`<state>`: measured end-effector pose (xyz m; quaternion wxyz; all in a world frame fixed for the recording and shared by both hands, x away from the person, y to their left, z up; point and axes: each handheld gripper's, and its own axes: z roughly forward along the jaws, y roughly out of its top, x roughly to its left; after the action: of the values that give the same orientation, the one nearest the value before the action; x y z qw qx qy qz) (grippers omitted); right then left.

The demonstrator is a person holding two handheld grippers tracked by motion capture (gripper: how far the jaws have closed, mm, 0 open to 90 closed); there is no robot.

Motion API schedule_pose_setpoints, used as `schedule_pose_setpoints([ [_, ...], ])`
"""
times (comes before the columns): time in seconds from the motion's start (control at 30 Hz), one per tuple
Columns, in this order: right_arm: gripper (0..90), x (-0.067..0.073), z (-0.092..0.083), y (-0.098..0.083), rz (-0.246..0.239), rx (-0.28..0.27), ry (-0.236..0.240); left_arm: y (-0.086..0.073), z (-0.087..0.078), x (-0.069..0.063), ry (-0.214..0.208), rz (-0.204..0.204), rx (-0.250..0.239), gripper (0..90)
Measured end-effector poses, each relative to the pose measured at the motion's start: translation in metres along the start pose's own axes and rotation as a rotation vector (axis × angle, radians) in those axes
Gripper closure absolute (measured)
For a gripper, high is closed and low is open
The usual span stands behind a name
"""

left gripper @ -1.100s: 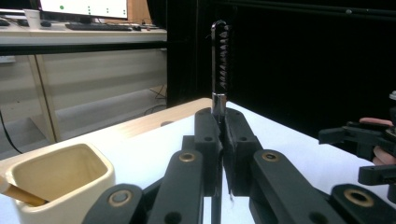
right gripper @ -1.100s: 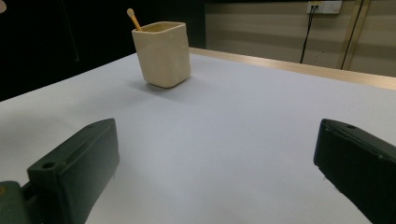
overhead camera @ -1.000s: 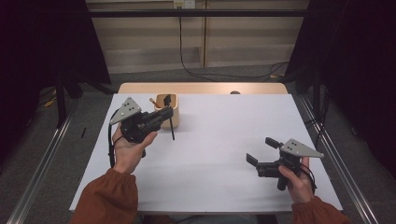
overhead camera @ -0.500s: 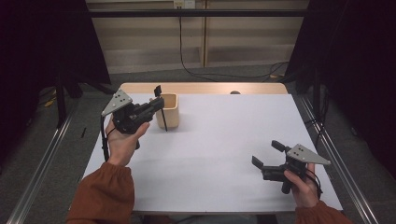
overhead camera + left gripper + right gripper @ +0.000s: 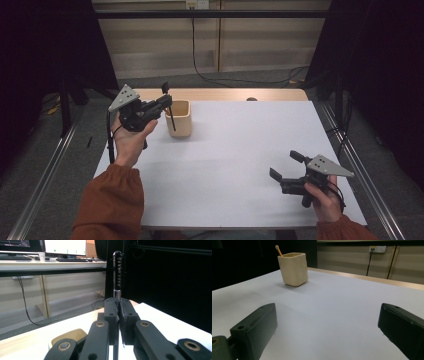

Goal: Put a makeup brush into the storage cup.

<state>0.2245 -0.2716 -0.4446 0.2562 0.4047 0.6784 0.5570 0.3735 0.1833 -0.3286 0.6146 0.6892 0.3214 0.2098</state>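
White covering spreads over the surface (image 5: 225,165), with a bare wooden strip along its far edge and dark curtains to either side. In the upper left of the high view, the left gripper (image 5: 167,102) is clenched on a thin black tool (image 5: 170,112) with a small brush-like head; the left gripper view shows its bristled end (image 5: 119,272) standing straight up above the pinched jaws. The tool hangs just beside and slightly over the near left rim of a cream cup (image 5: 179,118), which stands at the upper left of the surface. In the right gripper view a wooden stick (image 5: 278,250) leans out of the cup.

At the lower right of the high view, the right gripper (image 5: 287,167) rests low, well apart from the cup, its jaws released and holding nothing.

The grip is on a very slender shaft, so the tool could pivot or slip between the pads if it is tilted. Its lower end swings close to the cup wall; a careless sideways move could knock the light cup over and spill the stick.
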Motion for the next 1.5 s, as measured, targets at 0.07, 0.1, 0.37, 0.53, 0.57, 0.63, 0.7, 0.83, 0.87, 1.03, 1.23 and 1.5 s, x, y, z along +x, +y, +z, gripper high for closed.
schedule_pose_setpoints([
  [0.07,1.4,0.000,0.001,-0.001,0.000,0.006,0.001,0.004,0.002,0.002,0.002,0.001,-0.004,85.6],
  [0.1,1.4,0.000,0.001,-0.001,0.000,0.009,0.001,0.006,0.003,0.003,0.007,0.007,-0.009,85.6],
  [0.37,0.1,0.000,0.001,-0.001,-0.003,0.014,0.022,0.015,0.013,0.011,0.022,0.001,-0.024,85.6],
  [0.53,0.0,0.000,0.001,-0.001,0.002,0.008,0.023,0.018,0.022,0.015,0.054,-0.009,-0.041,85.6],
  [0.57,0.0,0.000,0.001,-0.001,0.004,0.009,0.022,0.020,0.024,0.017,0.059,-0.005,-0.036,85.6],
  [0.63,0.0,0.000,0.001,-0.001,0.008,0.008,0.022,0.022,0.028,0.020,0.068,-0.002,-0.033,85.6],
  [0.7,0.0,0.000,0.001,-0.001,0.024,0.007,0.026,0.024,0.030,0.022,0.079,-0.001,-0.029,85.6],
  [0.83,0.0,0.001,0.002,-0.001,0.023,-0.001,0.029,0.027,0.036,0.028,0.088,-0.002,-0.025,85.7],
  [0.87,0.0,0.001,0.002,-0.001,0.026,0.000,0.029,0.028,0.038,0.029,0.089,-0.004,-0.025,85.6],
  [1.03,0.0,0.001,0.002,-0.001,0.028,-0.001,0.030,0.027,0.045,0.033,0.098,-0.004,-0.012,85.6],
  [1.23,0.0,0.001,0.002,-0.001,0.026,0.003,0.035,0.017,0.055,0.034,0.093,-0.018,0.013,85.6],
  [1.5,0.0,0.001,0.002,-0.001,0.024,0.008,0.039,0.010,0.067,0.033,0.075,-0.009,0.020,85.6],
])
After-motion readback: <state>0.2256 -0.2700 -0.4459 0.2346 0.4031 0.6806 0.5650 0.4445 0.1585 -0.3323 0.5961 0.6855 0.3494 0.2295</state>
